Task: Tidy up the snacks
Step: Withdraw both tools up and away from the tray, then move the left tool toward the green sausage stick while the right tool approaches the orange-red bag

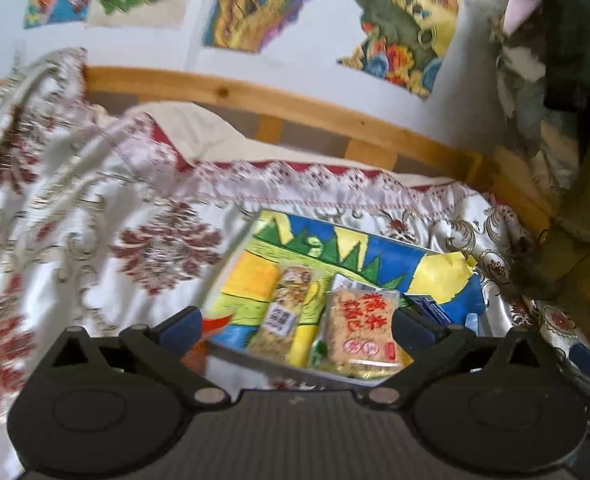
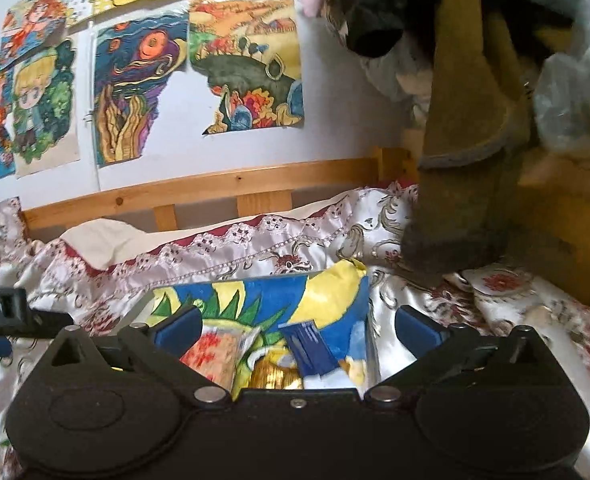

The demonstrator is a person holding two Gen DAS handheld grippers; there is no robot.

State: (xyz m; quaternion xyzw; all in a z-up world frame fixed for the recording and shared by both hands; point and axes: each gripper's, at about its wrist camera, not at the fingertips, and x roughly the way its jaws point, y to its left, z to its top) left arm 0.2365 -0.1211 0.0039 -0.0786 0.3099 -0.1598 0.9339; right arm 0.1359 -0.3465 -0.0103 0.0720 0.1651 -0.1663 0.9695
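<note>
I see snack packets (image 1: 359,332) lying in the lined tray (image 1: 335,248), just beyond my wide-open, empty left gripper (image 1: 297,326) and right gripper (image 2: 297,326).

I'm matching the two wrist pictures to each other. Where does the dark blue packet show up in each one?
Left wrist: the blue packet is at lower right, in the tray, just past the right fingertip.
Right wrist: the same packet is at lower centre, between the open fingers.
Shared landmark: the colourful drawing lining the tray.
</note>
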